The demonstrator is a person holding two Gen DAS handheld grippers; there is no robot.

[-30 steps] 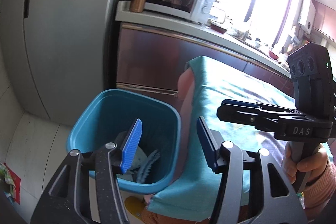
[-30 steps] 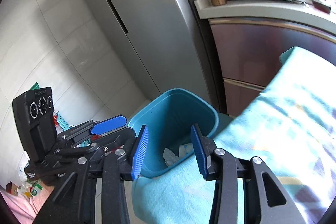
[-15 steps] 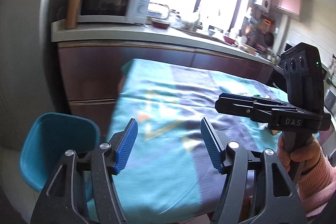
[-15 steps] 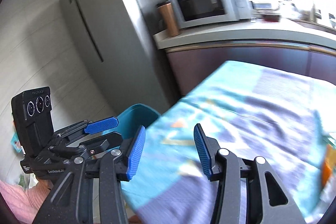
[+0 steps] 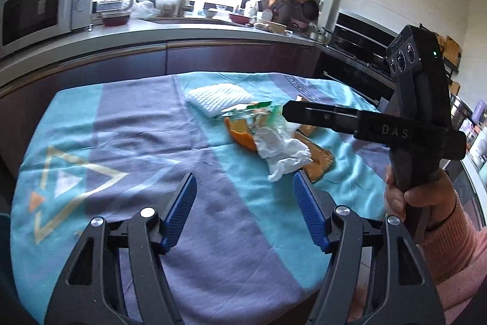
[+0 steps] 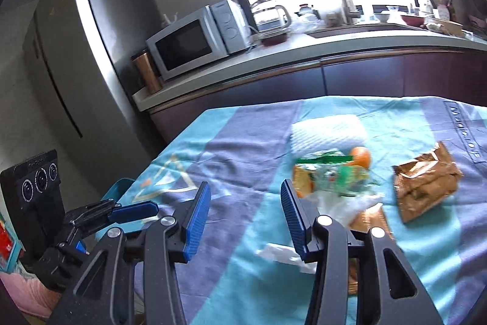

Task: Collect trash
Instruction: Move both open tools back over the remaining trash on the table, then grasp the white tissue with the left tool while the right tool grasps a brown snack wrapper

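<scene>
Left wrist: tablecloth (image 5: pixel 137 127) bare before trash (image 5: pixel 274 142)

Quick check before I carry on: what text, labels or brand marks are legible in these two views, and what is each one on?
"DAS": on the black body of the right gripper, seen from the left wrist.
"Magic..." then blurred letters: printed along the far edge of the tablecloth, right wrist view.
Small lettering on top of the left gripper's camera block: too small to read.
Brown wrapper and green wrapper: print too blurred to read.
Microwave: no legible marking.
</scene>
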